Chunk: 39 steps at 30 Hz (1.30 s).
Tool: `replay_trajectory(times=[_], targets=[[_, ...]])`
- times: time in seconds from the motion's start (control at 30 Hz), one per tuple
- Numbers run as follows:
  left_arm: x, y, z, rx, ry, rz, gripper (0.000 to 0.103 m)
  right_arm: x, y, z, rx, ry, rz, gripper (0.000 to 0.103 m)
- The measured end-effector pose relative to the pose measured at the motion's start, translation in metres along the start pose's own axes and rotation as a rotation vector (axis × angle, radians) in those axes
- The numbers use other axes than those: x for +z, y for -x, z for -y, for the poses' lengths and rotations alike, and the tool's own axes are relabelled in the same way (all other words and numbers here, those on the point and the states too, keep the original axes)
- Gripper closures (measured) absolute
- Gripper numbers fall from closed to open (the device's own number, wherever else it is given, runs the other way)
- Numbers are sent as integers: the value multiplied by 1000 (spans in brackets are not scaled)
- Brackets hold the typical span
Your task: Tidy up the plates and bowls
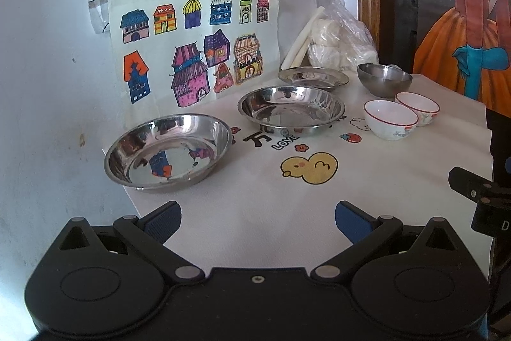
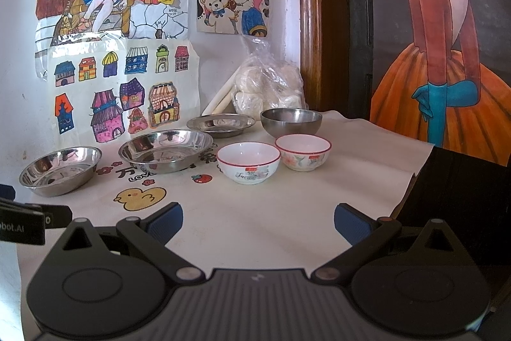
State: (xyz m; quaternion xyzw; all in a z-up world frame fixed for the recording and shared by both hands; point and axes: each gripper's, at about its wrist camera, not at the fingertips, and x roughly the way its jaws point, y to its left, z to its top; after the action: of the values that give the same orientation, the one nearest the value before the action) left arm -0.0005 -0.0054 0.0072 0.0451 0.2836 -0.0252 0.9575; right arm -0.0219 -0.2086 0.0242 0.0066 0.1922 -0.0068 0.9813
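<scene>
Three steel plates stand in a diagonal row on the white cartoon tablecloth: a near one (image 1: 167,151) (image 2: 60,170), a middle one (image 1: 290,109) (image 2: 166,151) and a far one (image 1: 313,77) (image 2: 221,123). To their right sit a steel bowl (image 1: 385,79) (image 2: 291,121) and two white red-rimmed bowls, one nearer (image 1: 391,119) (image 2: 248,161), one farther (image 1: 417,107) (image 2: 302,151). My left gripper (image 1: 258,221) is open above the cloth in front of the near plate. My right gripper (image 2: 258,221) is open, short of the white bowls, holding nothing.
Children's drawings (image 1: 191,43) lean on the wall behind the plates. A clear bag of white buns (image 1: 338,40) and a rolled white sheet stand at the back corner. A dark panel with a painted figure (image 2: 447,69) bounds the right side. The cloth ends at the table's right edge (image 2: 415,178).
</scene>
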Motion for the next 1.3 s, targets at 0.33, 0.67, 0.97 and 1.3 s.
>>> replay_trajectory(times=[0.33,0.67,0.97,1.3], targets=[[49,-9,-21,-64,-37,11,1,35,1,1,105,86,32,0],[102,-38,-42,-40,-64,28,1,87,-27,-8,172,172,70,0],[120,-58,-72,8,-88,22,1,96,-58,-31,234,167,48,0],[115,-80,-111,68,-67,-31,1,96,-87,-67,324,187,16,0]])
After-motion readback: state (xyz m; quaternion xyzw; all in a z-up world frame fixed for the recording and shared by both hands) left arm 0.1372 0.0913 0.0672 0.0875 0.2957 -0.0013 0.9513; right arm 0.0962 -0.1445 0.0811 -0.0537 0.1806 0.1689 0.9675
